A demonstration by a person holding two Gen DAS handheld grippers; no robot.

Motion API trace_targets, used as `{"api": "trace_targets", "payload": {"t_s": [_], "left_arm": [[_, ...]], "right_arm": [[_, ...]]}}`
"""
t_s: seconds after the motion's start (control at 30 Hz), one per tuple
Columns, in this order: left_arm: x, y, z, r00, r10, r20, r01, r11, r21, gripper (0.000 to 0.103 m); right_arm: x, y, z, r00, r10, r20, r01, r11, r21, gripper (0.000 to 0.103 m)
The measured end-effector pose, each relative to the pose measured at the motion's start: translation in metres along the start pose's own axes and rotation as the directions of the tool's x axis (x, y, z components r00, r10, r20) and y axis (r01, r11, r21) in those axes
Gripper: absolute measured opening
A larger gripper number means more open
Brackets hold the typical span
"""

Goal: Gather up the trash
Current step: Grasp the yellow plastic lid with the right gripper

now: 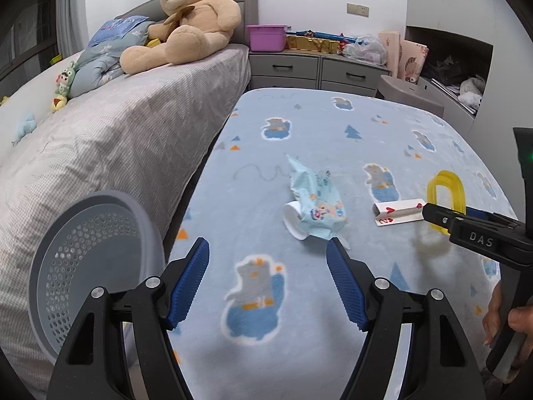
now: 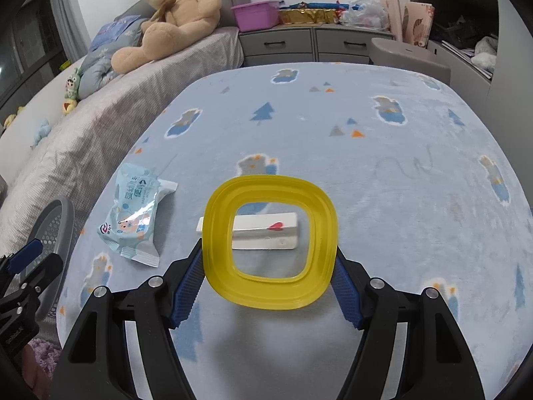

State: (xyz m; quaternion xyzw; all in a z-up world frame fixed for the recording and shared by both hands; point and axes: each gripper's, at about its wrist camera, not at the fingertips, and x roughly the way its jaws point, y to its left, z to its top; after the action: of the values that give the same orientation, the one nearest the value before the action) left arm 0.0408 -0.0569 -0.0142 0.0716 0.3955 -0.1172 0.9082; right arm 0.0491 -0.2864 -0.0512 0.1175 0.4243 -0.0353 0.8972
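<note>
Above the blue blanket (image 2: 383, 180), the right gripper (image 2: 269, 263) clamps a yellow ring (image 2: 216, 233); the left gripper's (image 1: 268, 256) jaws gape empty.

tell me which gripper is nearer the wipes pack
Left. The left gripper sits open just short of the wipes pack, in line with it. The right gripper holds the yellow ring, off to the pack's right.

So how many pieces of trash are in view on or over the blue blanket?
3. A crumpled wipes packet lies left, a white playing-card box lies mid-blanket, and a yellow plastic ring sits in the right tongs above it. More may lie outside view.
</note>
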Motion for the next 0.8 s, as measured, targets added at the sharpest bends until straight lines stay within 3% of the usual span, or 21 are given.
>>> {"api": "trace_targets", "payload": {"t_s": [0.47, 0.8], "left_arm": [[0.056, -0.045, 0.05, 0.998, 0.039, -0.054, -0.037, 0.998, 0.048, 0.07], [0.106, -0.057, 0.066, 0.984, 0.102, -0.143, -0.089, 0.992, 0.093, 0.07]], "right_arm": [[-0.027, -0.025, 0.005, 0.997, 0.073, 0.033, -0.074, 0.996, 0.053, 0.068], [-0.033, -0.026, 0.01, 0.993, 0.113, 0.038, -0.116, 0.991, 0.068, 0.068]]}}
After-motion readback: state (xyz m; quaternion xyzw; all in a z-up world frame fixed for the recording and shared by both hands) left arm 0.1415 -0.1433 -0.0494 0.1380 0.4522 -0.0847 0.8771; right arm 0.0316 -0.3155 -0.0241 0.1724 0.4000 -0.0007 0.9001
